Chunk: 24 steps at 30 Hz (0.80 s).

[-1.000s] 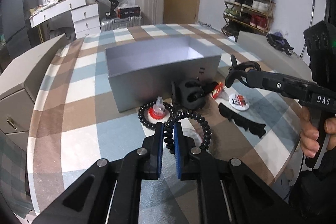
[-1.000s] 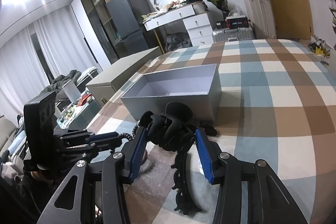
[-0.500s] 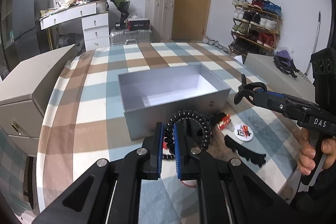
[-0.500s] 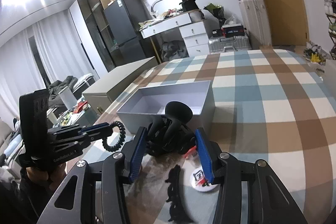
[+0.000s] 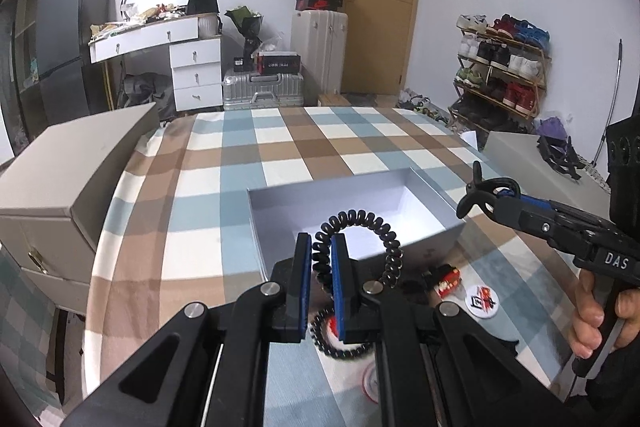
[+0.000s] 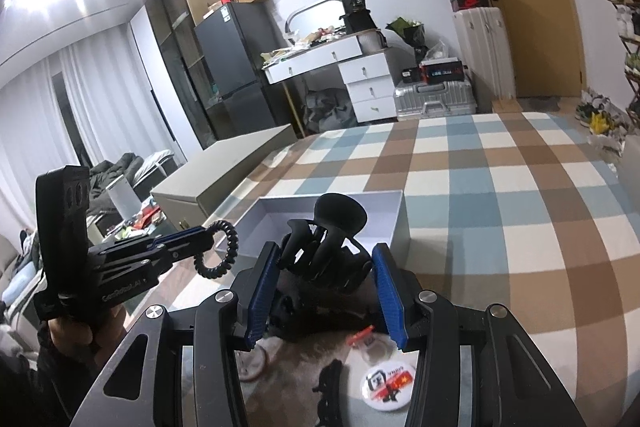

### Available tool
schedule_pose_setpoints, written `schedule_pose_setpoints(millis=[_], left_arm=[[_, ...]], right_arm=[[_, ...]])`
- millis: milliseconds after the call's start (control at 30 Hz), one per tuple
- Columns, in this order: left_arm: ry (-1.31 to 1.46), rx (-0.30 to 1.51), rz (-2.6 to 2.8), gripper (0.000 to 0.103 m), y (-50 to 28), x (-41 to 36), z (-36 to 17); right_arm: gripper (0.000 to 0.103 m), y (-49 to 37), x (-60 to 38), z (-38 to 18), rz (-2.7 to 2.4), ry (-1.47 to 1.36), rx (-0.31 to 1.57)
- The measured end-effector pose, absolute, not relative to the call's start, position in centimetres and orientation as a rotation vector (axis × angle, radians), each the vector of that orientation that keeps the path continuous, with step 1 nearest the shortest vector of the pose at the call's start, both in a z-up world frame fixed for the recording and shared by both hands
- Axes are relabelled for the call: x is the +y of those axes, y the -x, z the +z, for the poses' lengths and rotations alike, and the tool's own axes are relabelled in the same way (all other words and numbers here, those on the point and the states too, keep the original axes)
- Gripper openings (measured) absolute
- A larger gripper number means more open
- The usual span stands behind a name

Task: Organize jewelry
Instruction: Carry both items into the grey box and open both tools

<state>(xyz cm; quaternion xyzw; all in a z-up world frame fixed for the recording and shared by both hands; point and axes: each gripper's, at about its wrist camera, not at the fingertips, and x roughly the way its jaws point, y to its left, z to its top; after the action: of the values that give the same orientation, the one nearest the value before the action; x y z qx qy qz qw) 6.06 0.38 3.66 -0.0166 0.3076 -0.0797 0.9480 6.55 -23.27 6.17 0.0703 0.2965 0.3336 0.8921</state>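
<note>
- Left gripper (image 5: 320, 259) clenched on a coil tie (image 5: 360, 231), raised before the box (image 5: 436, 187).
- Right gripper (image 6: 326, 281) grasps a claw clip (image 6: 324, 243) near the box's front.
- Badge (image 6: 386, 383) lies on the cloth (image 6: 500, 211).

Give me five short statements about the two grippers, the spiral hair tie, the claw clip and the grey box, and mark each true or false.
1. The left gripper is shut on the black spiral hair tie. True.
2. The right gripper holds a red badge. False: it grips the black plastic claw clip.
3. The open grey cardboard box already contains jewelry. False: its visible inside is bare.
4. The round white badge lies on the checked cloth. True.
5. The hair tie rests on the cloth. False: it hangs lifted.
</note>
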Motion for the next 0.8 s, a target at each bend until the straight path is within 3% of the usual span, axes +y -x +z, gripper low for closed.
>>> schedule_pose_setpoints(millis=[800], left_arm=[[0.034,0.644,-0.085,0.005,-10.0,0.6,3.2]], right_arm=[[0.046,-10.0,-22.6,6.5,0.711,-0.236,0.625]])
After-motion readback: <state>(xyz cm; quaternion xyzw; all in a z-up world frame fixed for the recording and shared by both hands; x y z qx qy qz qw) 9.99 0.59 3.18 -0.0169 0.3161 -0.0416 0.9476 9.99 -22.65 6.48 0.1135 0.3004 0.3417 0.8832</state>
